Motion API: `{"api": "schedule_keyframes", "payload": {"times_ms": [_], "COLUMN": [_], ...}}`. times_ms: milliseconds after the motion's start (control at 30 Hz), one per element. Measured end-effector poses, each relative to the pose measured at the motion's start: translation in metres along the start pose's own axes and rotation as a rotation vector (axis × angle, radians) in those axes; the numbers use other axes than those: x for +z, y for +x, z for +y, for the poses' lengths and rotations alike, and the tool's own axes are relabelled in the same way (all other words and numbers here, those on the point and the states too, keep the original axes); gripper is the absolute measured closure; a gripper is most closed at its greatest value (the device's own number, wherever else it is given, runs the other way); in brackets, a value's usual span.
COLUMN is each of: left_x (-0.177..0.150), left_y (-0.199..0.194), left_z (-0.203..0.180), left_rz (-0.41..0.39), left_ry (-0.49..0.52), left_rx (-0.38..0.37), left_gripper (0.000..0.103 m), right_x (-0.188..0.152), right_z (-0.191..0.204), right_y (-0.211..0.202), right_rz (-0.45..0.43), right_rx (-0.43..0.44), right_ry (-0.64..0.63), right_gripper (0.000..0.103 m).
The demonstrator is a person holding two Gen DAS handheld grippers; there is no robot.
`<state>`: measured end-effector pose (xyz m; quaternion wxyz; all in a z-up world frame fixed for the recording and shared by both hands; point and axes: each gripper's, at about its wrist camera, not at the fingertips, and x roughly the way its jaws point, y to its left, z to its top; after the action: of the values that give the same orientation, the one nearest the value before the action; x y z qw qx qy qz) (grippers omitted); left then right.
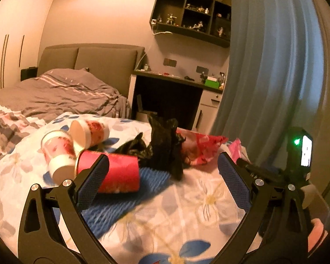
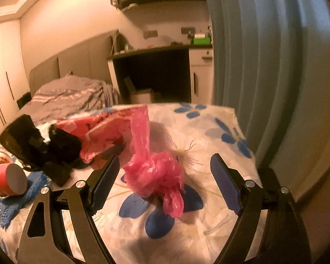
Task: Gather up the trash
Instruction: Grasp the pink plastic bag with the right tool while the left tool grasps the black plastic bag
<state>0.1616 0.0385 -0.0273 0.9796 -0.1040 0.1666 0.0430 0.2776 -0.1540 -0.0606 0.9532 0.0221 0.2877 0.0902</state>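
Trash lies scattered on the floral bedspread (image 2: 209, 132): a knotted pink plastic bag (image 2: 156, 176) near its far right corner, directly ahead of the right gripper (image 2: 165, 182), whose jaws stand wide apart and empty. Toward the left edge sit a crumpled black bag (image 1: 165, 149), a red paper cup (image 1: 121, 171) on its side and two white cups (image 1: 59, 154). The left gripper (image 1: 162, 176) is also spread open, holding nothing.

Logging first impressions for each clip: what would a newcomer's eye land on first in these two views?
Probably the crumpled pink plastic bag, lying on the floral sheet between the fingers of the open right gripper. Next, in the left wrist view, a pile of trash ahead of the open left gripper: a red paper cup on its side, two white-and-red cups behind it, and a black plastic bag standing crumpled.
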Motion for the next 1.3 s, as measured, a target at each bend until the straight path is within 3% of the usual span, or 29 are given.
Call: {"api": "schedule_keyframes", "payload": {"times_ms": [167,267,400,500,633,700,867,933,1067,1300], "left_x": [0.007,0.007,0.009,0.014,0.018,0.019,0.019,0.019,0.02,0.029], "left_y": [0.016,0.022,0.032,0.042,0.063,0.071,0.079,0.077,0.073,0.047], "left_z": [-0.002,-0.003,-0.004,-0.007,-0.005,-0.004,-0.001,-0.003,-0.007,-0.018], "left_rz": [0.007,0.022,0.042,0.05,0.11,0.138,0.172,0.167,0.152,0.091], "left_ry": [0.008,0.005,0.004,0.016,-0.004,-0.01,-0.033,-0.027,-0.02,-0.013], "left_rx": [0.005,0.004,0.014,0.02,0.005,0.009,-0.014,-0.024,-0.043,-0.099], "left_gripper": [0.006,0.006,0.006,0.015,0.041,0.048,0.087,0.096,0.103,0.103], "right_x": [-0.005,-0.007,-0.012,-0.015,-0.021,-0.026,-0.034,-0.037,-0.041,-0.043], "right_z": [0.0,-0.002,-0.006,-0.011,-0.013,-0.013,-0.017,-0.018,-0.02,-0.026], "right_y": [0.019,0.017,0.004,-0.014,-0.035,-0.044,-0.061,-0.067,-0.073,-0.089], "right_rz": [0.101,0.109,0.078,0.044,0.019,0.016,0.002,-0.004,-0.011,-0.047], "right_rx": [0.048,0.069,0.089,0.111,0.137,0.149,0.158,0.163,0.167,0.152], "right_ry": [0.004,0.022,0.041,0.068,0.077,0.068,0.058,0.062,0.068,0.075], "right_gripper": [0.047,0.054,0.056,0.056,0.056,0.056,0.056,0.056,0.056,0.056]}}
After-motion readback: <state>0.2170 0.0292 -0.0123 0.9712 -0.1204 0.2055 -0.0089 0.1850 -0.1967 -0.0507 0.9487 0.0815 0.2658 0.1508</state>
